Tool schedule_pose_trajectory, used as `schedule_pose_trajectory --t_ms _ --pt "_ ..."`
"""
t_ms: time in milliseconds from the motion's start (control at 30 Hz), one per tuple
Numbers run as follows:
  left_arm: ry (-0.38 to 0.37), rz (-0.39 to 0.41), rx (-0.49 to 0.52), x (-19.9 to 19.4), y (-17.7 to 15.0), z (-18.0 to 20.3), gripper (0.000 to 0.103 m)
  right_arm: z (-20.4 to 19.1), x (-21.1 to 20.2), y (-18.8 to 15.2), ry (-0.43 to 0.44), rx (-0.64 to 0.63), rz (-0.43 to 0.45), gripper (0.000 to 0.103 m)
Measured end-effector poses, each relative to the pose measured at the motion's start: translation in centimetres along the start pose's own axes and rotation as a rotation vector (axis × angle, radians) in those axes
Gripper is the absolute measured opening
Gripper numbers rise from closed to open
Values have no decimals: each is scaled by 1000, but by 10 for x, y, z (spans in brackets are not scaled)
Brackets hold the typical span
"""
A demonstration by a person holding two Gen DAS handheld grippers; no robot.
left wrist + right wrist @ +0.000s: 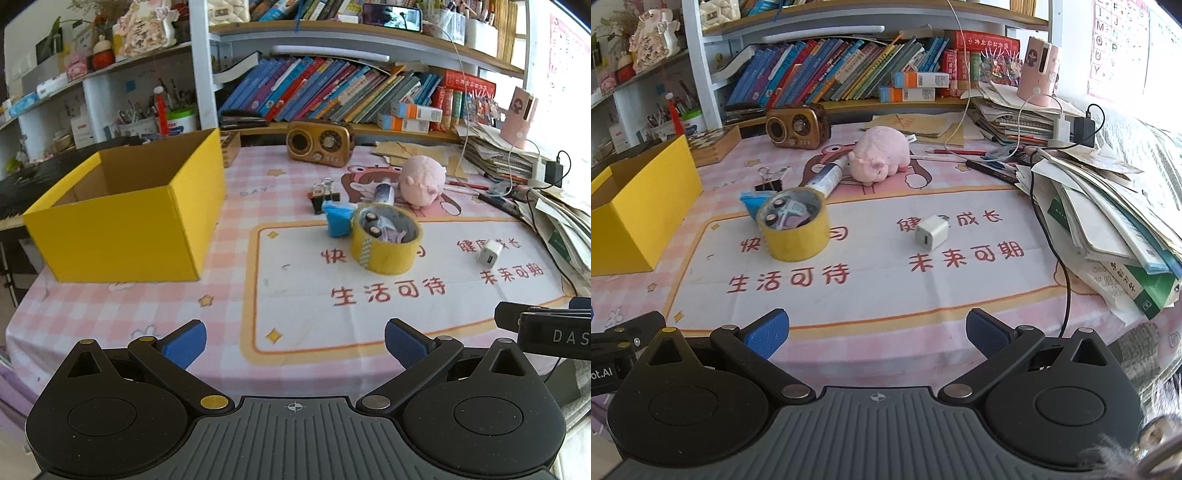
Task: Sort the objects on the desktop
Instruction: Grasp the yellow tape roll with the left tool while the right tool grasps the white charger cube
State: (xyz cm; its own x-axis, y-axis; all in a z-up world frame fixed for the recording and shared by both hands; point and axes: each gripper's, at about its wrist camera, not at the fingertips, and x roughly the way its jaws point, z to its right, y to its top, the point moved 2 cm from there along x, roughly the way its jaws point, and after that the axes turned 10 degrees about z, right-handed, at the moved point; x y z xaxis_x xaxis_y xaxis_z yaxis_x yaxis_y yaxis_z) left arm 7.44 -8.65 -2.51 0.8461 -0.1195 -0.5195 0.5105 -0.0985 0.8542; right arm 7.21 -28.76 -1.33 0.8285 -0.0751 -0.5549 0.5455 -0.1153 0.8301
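An open yellow box stands at the left of the desk. A yellow tape roll holds small items, with a blue piece beside it. Behind lie a black binder clip, a white tube and a pink plush pig. A white charger cube lies to the right. My left gripper and right gripper are open and empty, low at the desk's near edge, well short of the objects.
A brown retro radio stands at the back before a shelf of books. Stacked papers and books with cables and pens fill the right side. A pink holder tops the stack. The right gripper's body shows at right.
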Motion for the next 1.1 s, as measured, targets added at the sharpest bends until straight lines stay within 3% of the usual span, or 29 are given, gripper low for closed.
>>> schedule_pose_trajectory --t_ms 567,1100 --pt "-59 -51 -7 60 23 51 103 43 63 30 24 -21 -40 103" --pt "-27 -130 -26 109 34 72 103 56 117 47 79 -74 -96 101"
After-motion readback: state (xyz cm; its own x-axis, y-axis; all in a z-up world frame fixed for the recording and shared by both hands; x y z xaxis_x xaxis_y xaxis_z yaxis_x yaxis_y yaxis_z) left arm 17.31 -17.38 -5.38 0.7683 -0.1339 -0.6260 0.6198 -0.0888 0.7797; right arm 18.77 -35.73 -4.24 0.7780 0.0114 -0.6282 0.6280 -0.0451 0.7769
